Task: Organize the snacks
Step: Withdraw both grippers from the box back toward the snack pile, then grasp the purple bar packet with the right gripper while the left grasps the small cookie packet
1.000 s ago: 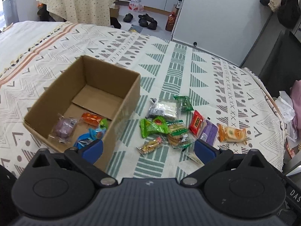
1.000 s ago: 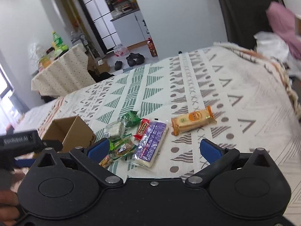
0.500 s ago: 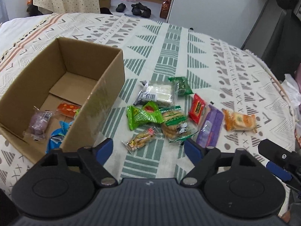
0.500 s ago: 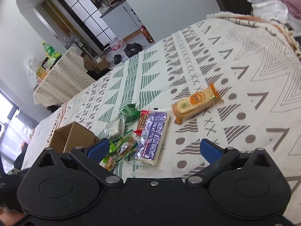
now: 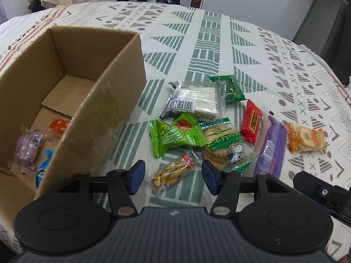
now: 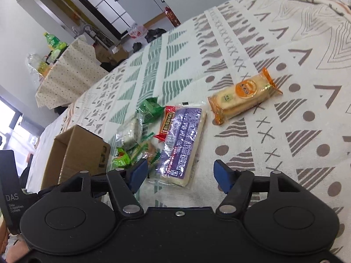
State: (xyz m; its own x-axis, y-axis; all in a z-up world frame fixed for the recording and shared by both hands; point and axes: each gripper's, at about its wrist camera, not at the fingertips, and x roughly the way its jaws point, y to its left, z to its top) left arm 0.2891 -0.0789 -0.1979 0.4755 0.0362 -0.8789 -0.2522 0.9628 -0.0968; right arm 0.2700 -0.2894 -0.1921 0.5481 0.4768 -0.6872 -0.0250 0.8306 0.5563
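1. Cardboard box [image 5: 72, 92] sits open on the patterned bedspread [image 5: 219, 43], left of the loose snack pile; a few snacks lie inside it.
2. Left tool [image 5: 173, 176]: jaws closing, a small clear peanut packet [image 5: 173, 171] between them, pads not touching it. Its long axis runs diagonally, lower left to upper right.
3. Right tool [image 6: 179, 173]: jaws closing, the near end of the purple packet [image 6: 184, 140] between them, untouched. Its long axis points away from the tool.
4. Green packets [image 5: 175, 135] crowd close beside the peanut packet.

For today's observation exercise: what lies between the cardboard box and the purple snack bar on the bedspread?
In the left wrist view, a cluster of snack packets lies between the cardboard box and the purple snack bar.
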